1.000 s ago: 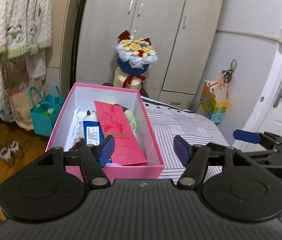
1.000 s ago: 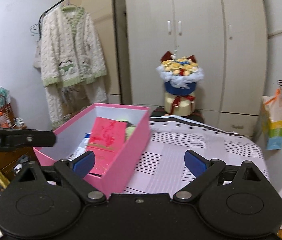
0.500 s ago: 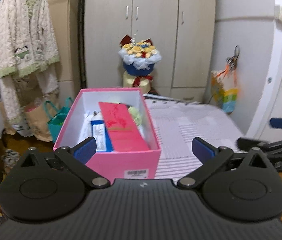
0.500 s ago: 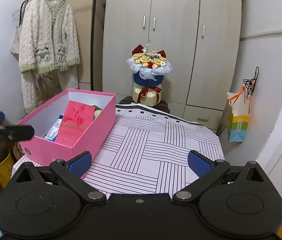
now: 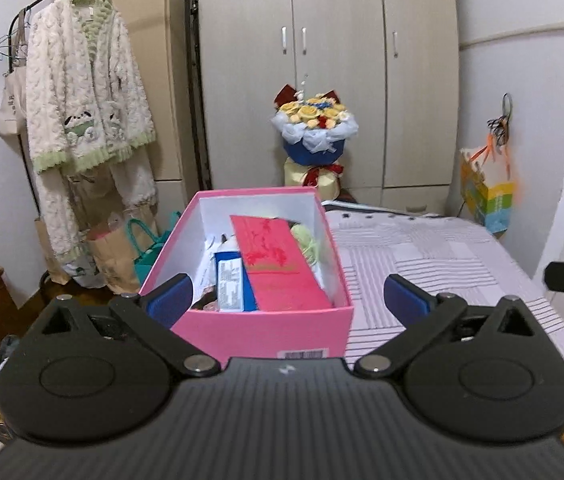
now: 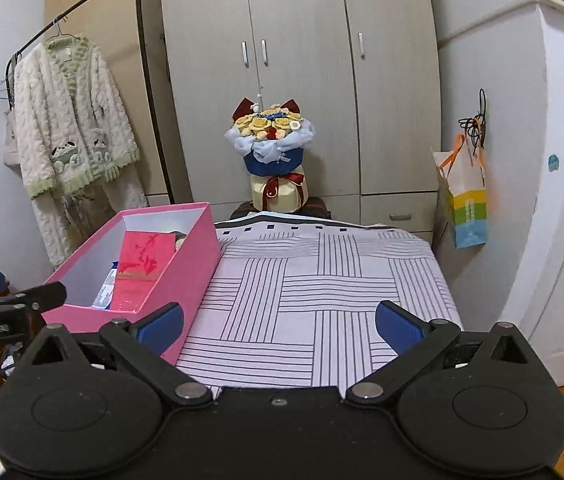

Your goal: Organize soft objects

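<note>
An open pink box [image 5: 265, 330] [image 6: 185, 268] stands on the left side of a striped cloth [image 6: 314, 292] [image 5: 422, 256]. Inside lie a red packet [image 5: 277, 264] [image 6: 141, 264], a blue and white carton [image 5: 230, 286] and a pale green soft thing [image 5: 306, 240]. My left gripper [image 5: 288, 300] is open and empty, just in front of the box's near wall. My right gripper [image 6: 277, 326] is open and empty, above the cloth's near edge, to the right of the box. Each gripper's tip shows at the edge of the other's view.
A flower bouquet [image 6: 271, 152] [image 5: 314, 136] stands behind the cloth in front of grey wardrobe doors [image 6: 302, 60]. A fluffy white robe [image 5: 85, 120] [image 6: 69, 148] hangs on a rack at left, with paper bags [image 5: 117, 256] on the floor below. A coloured gift bag [image 6: 466, 204] hangs at right.
Both grippers have drawn back and risen from the box. The left jaws have opened wider. More of the striped cloth and the room shows now.
</note>
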Motion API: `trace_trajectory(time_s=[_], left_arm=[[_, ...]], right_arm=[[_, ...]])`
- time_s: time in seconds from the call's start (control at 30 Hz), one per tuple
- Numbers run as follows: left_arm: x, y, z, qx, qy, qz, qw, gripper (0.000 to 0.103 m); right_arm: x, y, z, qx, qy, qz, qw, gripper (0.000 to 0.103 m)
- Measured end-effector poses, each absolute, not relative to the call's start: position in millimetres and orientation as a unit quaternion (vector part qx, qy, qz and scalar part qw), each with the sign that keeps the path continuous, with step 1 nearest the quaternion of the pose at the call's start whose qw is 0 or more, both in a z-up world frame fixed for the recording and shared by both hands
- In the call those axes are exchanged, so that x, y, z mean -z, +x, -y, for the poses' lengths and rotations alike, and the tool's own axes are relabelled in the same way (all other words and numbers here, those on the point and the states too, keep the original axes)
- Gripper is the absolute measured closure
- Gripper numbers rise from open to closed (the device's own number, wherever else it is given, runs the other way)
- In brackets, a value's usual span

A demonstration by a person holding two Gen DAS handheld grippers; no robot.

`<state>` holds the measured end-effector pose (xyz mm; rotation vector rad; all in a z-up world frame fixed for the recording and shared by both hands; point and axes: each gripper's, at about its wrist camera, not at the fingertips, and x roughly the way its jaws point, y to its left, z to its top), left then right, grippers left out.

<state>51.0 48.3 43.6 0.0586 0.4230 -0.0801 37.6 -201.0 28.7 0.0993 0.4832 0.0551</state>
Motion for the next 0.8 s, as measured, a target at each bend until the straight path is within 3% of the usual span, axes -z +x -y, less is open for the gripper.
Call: trace_trajectory(time_s=[0.8], left_arm=[[-22, 44, -48, 0.029, 0.041, -0.212, 0.976, 0.0]], right_arm=[[-12, 30, 191, 0.003, 0.022, -0.218, 0.976, 0.0]])
